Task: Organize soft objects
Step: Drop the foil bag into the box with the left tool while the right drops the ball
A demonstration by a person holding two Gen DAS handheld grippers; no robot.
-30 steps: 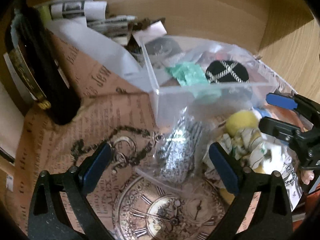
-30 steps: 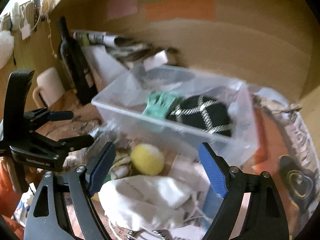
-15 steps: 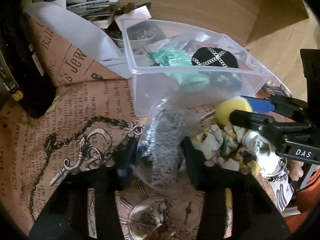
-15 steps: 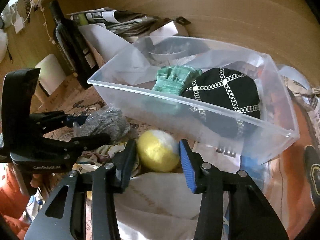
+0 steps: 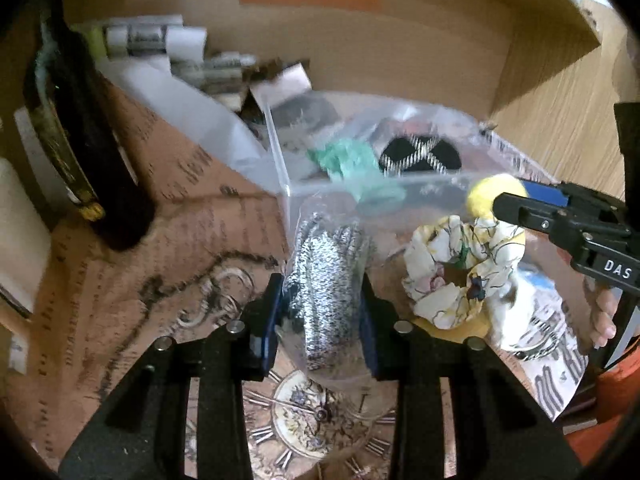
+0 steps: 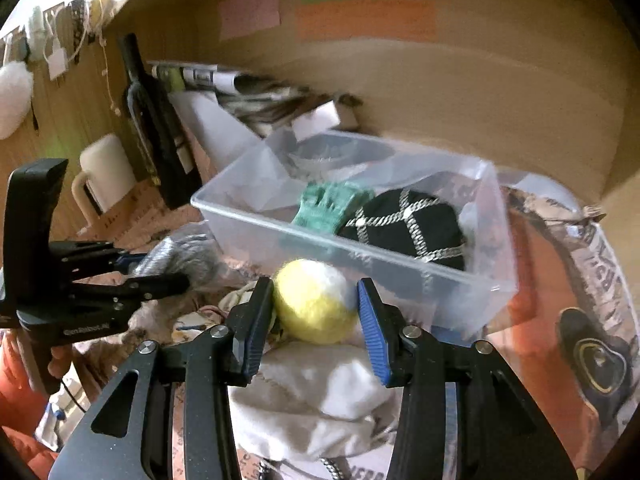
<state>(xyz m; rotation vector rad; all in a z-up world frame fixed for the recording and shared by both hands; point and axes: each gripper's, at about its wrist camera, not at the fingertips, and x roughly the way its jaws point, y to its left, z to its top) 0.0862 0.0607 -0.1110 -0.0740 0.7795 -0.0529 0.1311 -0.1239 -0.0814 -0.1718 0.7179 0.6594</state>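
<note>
Now left gripper being seen clenched on bagged grey knit, fingers wide apart a second ago; bag being lifted off clock-print cloth, just before clear bin

Right gripper being seen clamped on yellow ball, jaws likewise narrowed since a second ago; ball being held above white pouch, near bin's front wall

Both grasps judged secured; carry into bin, beside green glove and black cap, judged next
</note>
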